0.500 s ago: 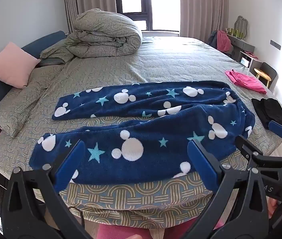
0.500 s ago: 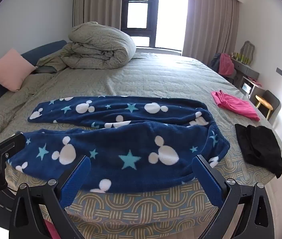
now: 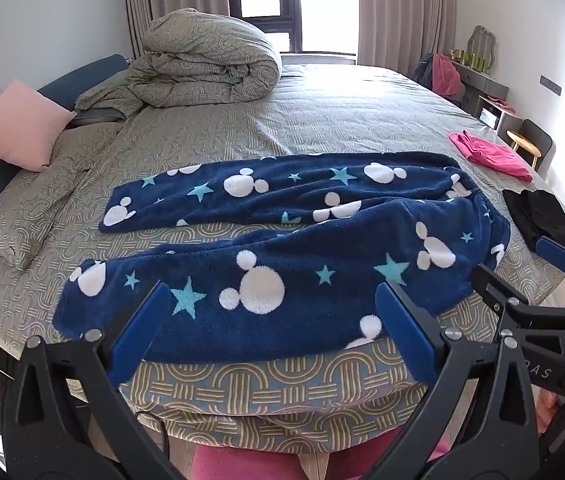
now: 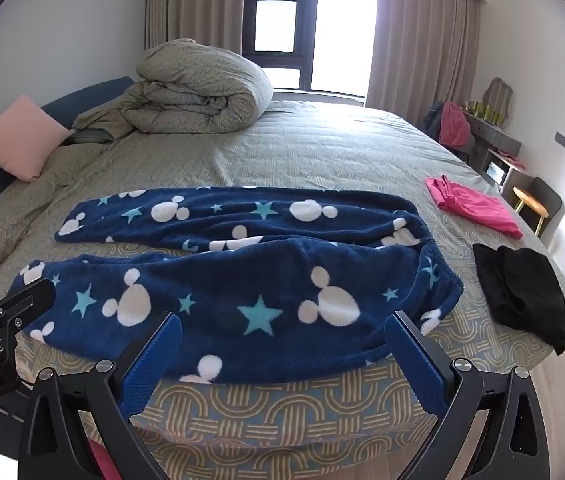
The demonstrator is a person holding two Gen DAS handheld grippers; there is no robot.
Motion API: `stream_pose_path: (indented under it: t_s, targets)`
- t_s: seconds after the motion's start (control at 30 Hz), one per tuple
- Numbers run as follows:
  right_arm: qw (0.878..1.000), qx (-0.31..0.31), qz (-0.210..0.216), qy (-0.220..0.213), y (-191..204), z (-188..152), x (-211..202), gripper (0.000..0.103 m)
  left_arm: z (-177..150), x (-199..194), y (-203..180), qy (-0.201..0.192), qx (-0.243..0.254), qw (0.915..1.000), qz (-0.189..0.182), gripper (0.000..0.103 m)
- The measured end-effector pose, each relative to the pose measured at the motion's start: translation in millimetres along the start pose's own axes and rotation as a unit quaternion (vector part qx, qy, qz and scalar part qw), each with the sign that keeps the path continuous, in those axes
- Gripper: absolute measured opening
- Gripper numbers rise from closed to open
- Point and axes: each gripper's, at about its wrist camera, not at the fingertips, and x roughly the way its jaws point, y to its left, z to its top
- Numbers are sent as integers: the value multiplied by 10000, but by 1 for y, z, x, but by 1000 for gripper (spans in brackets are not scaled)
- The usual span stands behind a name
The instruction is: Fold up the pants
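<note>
The blue pants (image 3: 282, 256) lie spread flat on the bed (image 3: 322, 120). The left tool (image 3: 274, 320) and the right tool (image 4: 282, 344) are both wide apart, holding nothing.

White walls, dark-framed window (image 4: 282, 24) backlit, beige curtains (image 4: 422, 40) either side. Bed (image 4: 322, 152) with patterned cover, rolled duvet (image 4: 198, 88), pink pillow (image 4: 22, 136). Grey desk (image 4: 494, 140), stool (image 4: 530, 200) at right.
</note>
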Motion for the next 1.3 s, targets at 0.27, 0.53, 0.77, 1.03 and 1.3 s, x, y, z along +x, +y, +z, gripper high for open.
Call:
stream_pose_path:
  t_s: [0.27,0.53,0.77,1.03,1.3]
  targets:
    - [9998,25,-44,184,-5,-6,5,103,-5,3,3,88,-44,9999,-71,102]
    - [9999,114,9,87,-11,-13,0,103,-11,7,10,243,-116,9996,-33,102]
    - [9998,165,57,48,-13,-12,-4,103,-12,6,11,236,-115,9997,11,102]
    - [9992,296,196,201,-15,-13,0,103,-11,4,10,256,-111,9996,27,102]
    - [9995,175,170,214,-14,-14,0,103,-12,4,9,263,-114,9996,14,102]
